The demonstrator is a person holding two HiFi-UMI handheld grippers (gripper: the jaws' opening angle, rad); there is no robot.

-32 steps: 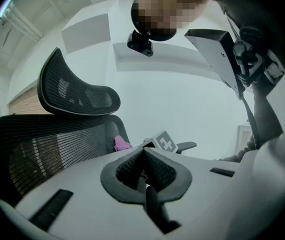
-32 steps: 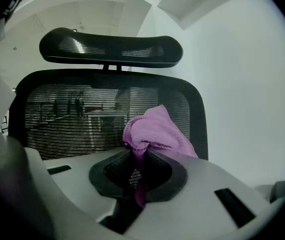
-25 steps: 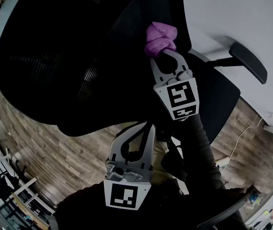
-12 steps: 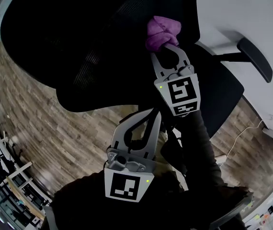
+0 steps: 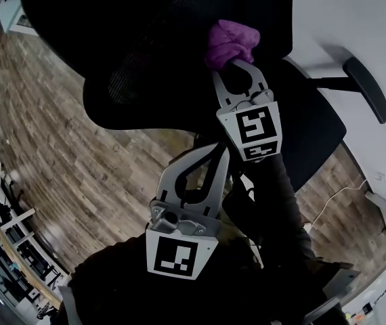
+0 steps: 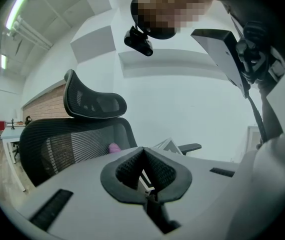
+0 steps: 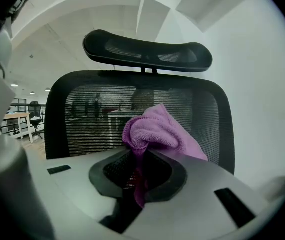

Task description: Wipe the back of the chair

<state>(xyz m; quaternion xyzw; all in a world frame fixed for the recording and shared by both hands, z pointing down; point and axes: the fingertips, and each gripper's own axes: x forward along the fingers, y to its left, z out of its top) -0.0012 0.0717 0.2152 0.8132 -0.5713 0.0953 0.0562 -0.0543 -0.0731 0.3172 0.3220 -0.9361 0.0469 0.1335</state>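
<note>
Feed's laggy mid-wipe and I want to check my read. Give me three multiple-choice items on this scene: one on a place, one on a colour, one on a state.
1. Where is the purple microfibre cloth?
A) pinched in the right gripper
B) held in the left gripper
C) dropped out of view

2. What colour is the office chair's mesh back?
A) white
B) black
C) red

3. How do the left gripper's jaws stand?
A) wide apart
B) shut on the cloth
C) together, nothing between

Answers:
1 A: the cloth's tail runs down between the right gripper's closed jaws.
2 B: the mesh and frame are dark in the right gripper view.
3 C: the pads meet bare in the left gripper view.
</note>
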